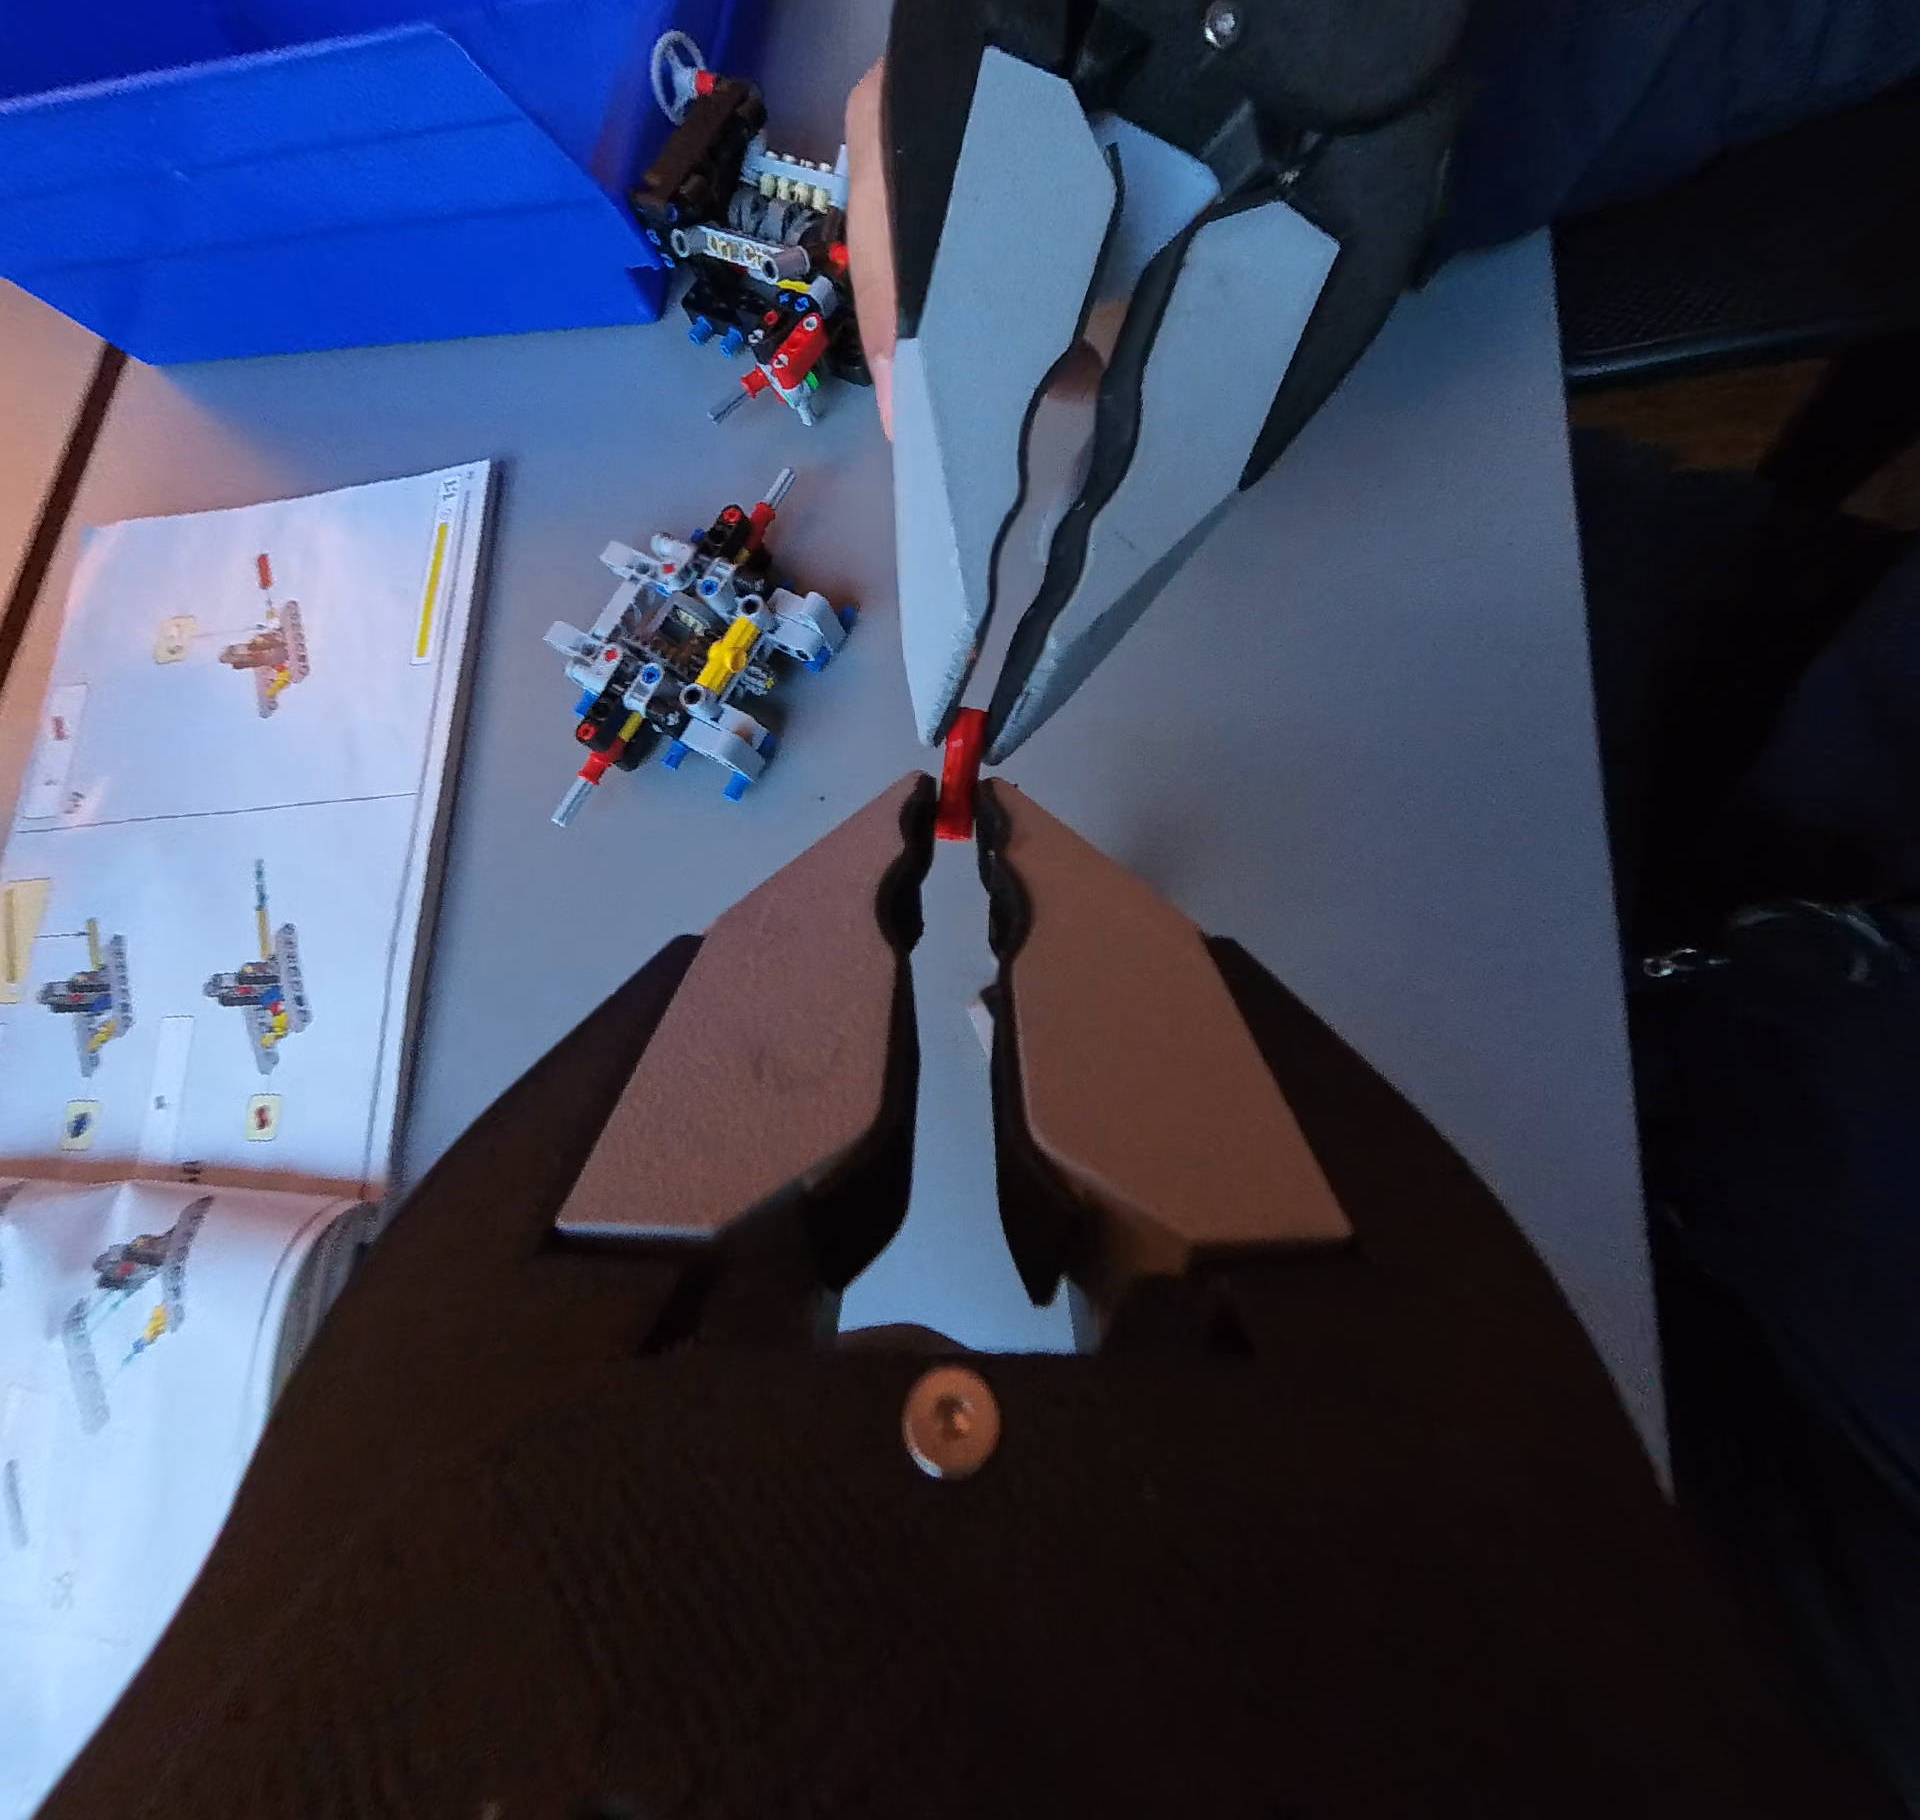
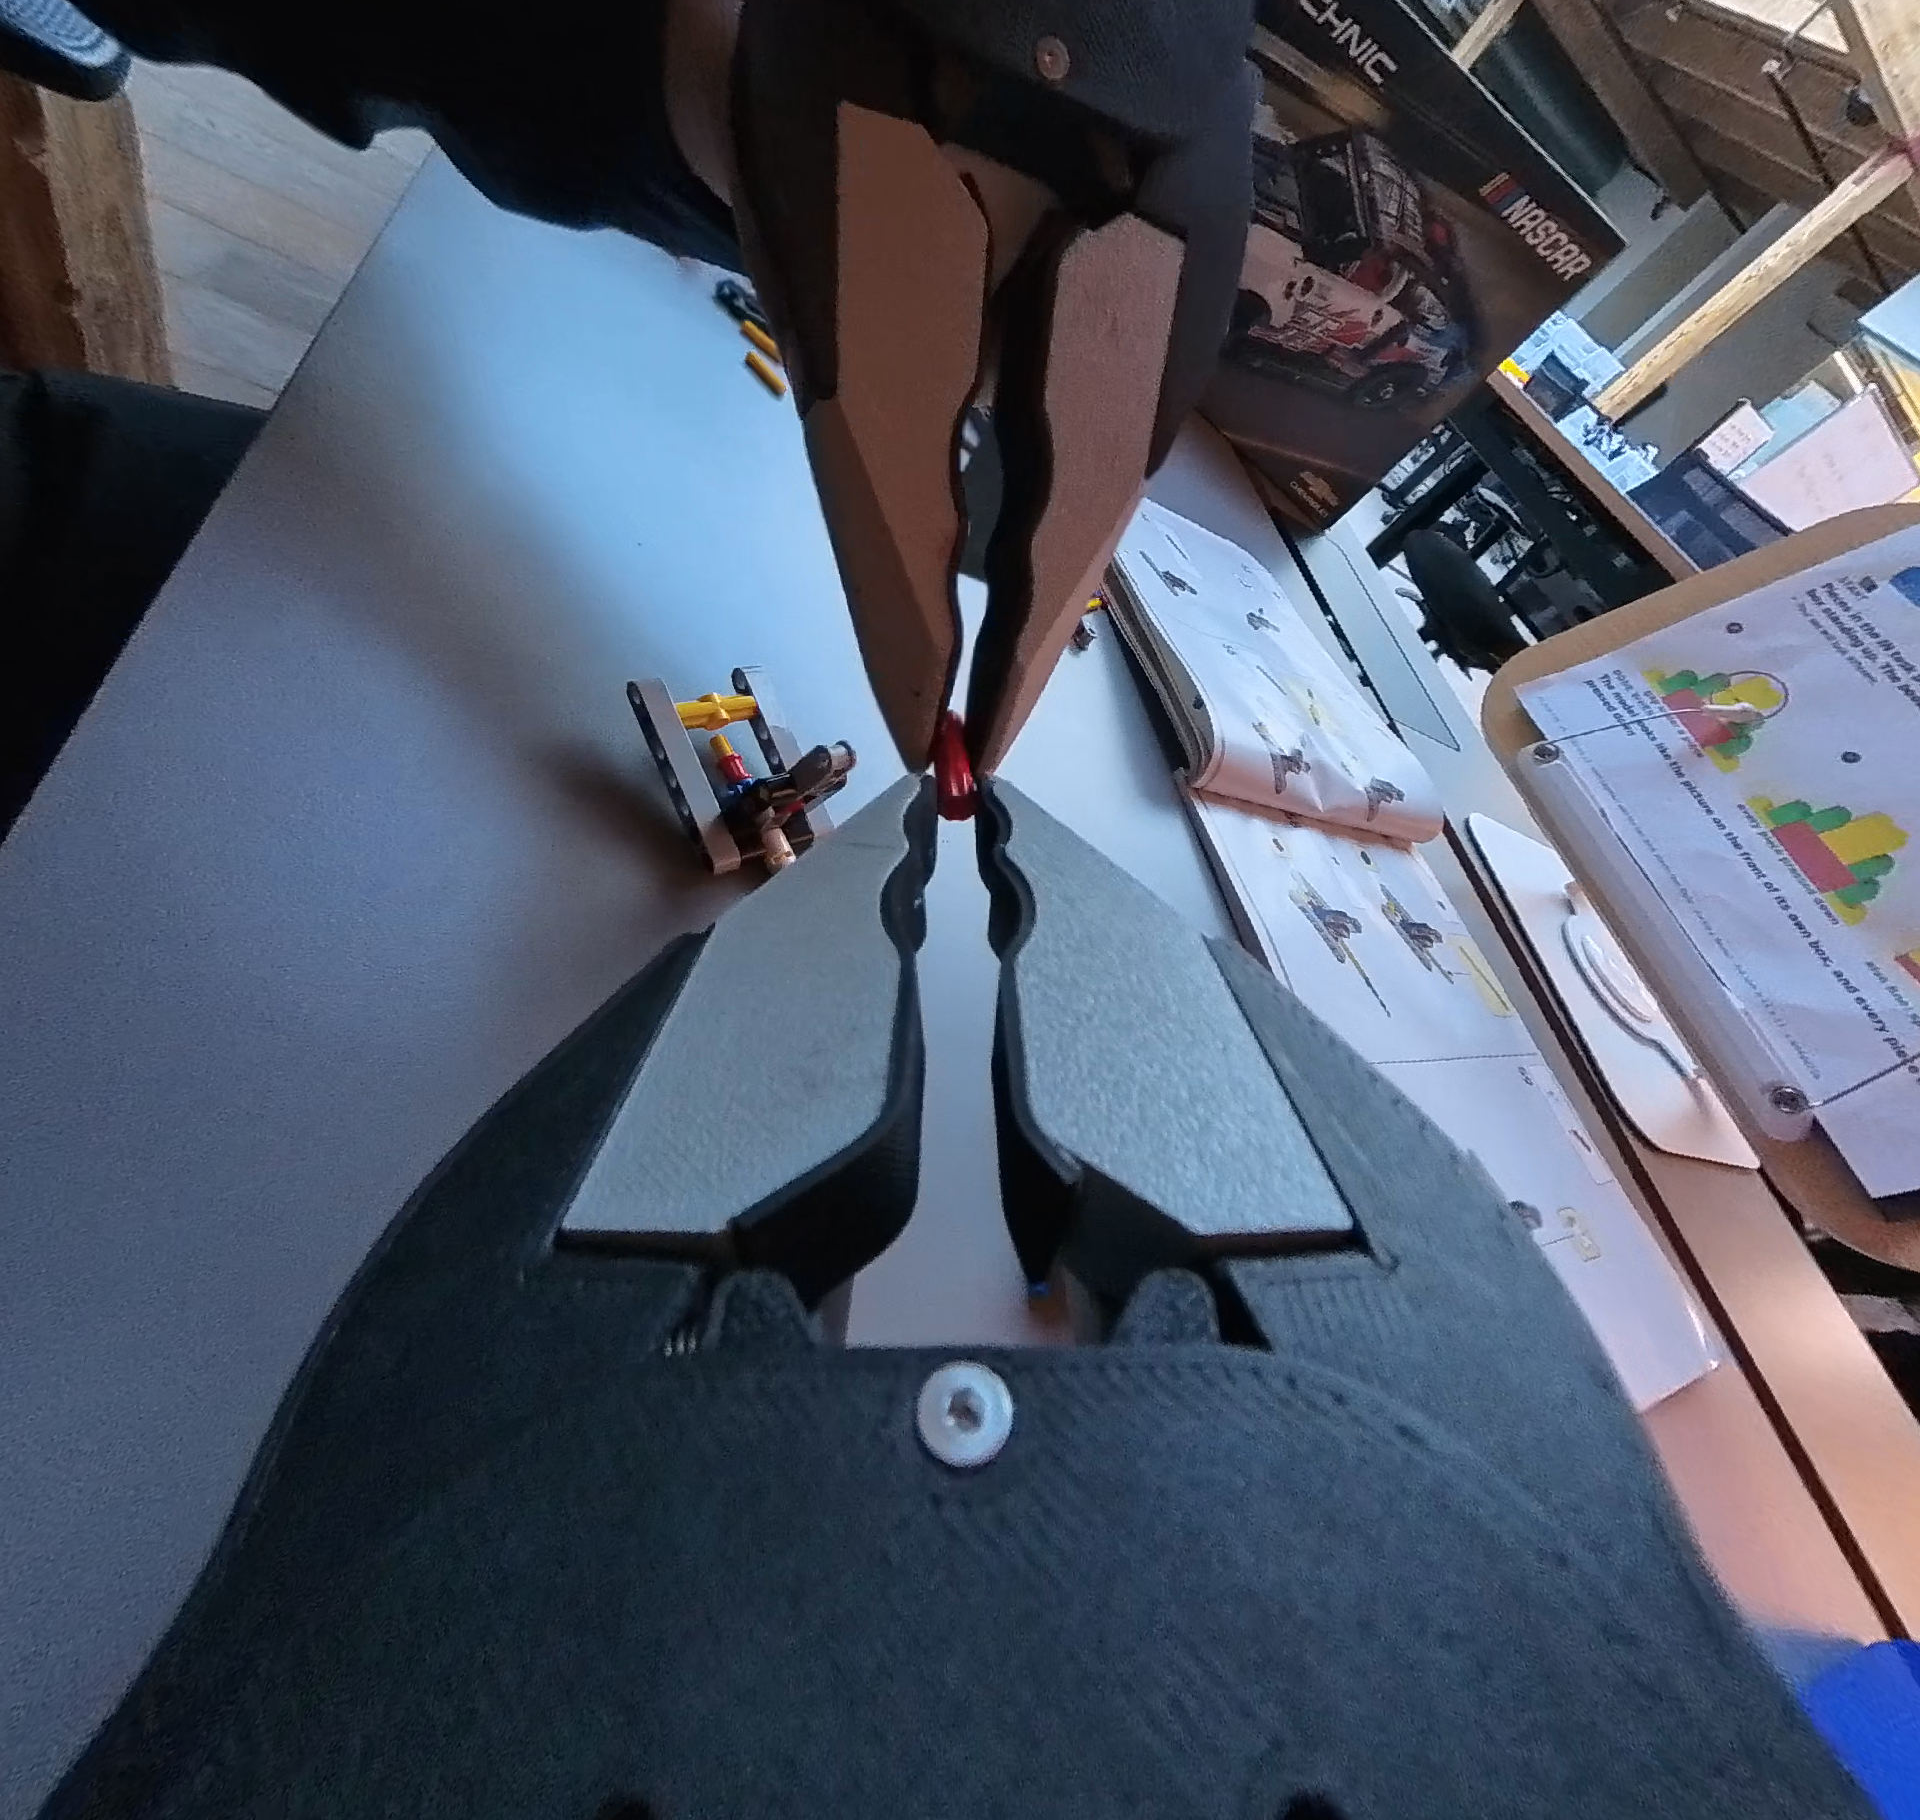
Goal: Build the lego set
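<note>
A small red piece (image 1: 958,773) is pinched from both ends at once, above the grey surface (image 1: 1299,731), tip to tip between the two grippers. The left gripper (image 1: 956,794) comes in from the near side, its brown fingers (image 1: 831,939) nearly pressed together on the near end of the piece; the right gripper (image 1: 971,731) reaches in from the far side, its grey fingers (image 1: 966,523) closed on the far end. The long axis of the piece is seen to run near to far, straight along the line joining both sets of fingertips, so neither gripper is nearer than the other: both touch it. In the right wrist view the same meeting is shown mirrored, with the right gripper (image 2: 951,799) near and the left gripper (image 2: 951,747) coming down from the far side onto the red piece (image 2: 954,783). From the left wrist view alone a grey and yellow brick assembly (image 1: 691,648) is shown lying left of the fingertips, a darker assembly (image 1: 758,232) farther off against a blue bin (image 1: 312,191), and an open instruction booklet (image 1: 239,814) at far left. Only the right wrist view gives a small frame with yellow pins (image 2: 727,783) left of the tips, and a printed box (image 2: 1403,243) standing at the far right.
</note>
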`<action>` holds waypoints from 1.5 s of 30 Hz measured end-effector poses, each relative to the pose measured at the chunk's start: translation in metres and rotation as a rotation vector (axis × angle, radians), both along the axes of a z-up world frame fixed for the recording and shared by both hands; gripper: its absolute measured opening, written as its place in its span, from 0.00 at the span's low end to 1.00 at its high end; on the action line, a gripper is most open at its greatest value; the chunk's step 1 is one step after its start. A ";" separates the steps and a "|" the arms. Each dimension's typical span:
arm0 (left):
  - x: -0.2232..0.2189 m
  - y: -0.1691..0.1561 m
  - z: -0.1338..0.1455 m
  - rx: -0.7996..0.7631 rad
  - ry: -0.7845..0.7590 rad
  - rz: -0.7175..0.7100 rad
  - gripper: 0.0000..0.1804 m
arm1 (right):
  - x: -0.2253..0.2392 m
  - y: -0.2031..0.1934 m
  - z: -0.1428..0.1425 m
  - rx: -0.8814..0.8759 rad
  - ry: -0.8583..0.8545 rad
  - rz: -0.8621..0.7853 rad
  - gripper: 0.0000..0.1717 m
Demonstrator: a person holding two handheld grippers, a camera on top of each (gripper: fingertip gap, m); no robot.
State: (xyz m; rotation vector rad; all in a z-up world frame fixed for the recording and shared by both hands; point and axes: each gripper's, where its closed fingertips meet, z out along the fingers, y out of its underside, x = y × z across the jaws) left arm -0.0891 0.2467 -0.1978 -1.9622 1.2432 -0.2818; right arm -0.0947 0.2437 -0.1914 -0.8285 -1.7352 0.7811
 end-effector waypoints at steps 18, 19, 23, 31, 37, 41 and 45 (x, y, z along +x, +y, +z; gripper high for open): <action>-0.004 0.000 -0.012 0.128 0.256 0.002 0.05 | -0.003 0.001 -0.017 -0.079 -0.091 0.018 0.02; -0.005 -0.001 -0.010 0.113 0.217 0.018 0.09 | -0.003 0.003 -0.018 -0.078 -0.098 0.008 0.02; -0.018 -0.007 0.001 0.041 0.029 0.104 0.17 | -0.001 0.012 -0.018 -0.108 -0.097 -0.014 0.02; -0.055 -0.033 -0.009 -0.123 -0.143 0.253 0.30 | -0.002 0.015 -0.020 -0.117 -0.104 -0.023 0.02; -0.057 -0.042 -0.027 -0.151 -0.115 0.272 0.35 | -0.002 0.016 -0.019 -0.141 -0.099 -0.020 0.02; -0.059 -0.041 -0.035 -0.144 -0.058 0.277 0.37 | 0.000 0.015 -0.020 -0.152 -0.111 0.001 0.02; -0.060 -0.041 -0.043 -0.152 -0.035 0.274 0.37 | 0.001 0.014 -0.023 -0.159 -0.128 0.016 0.02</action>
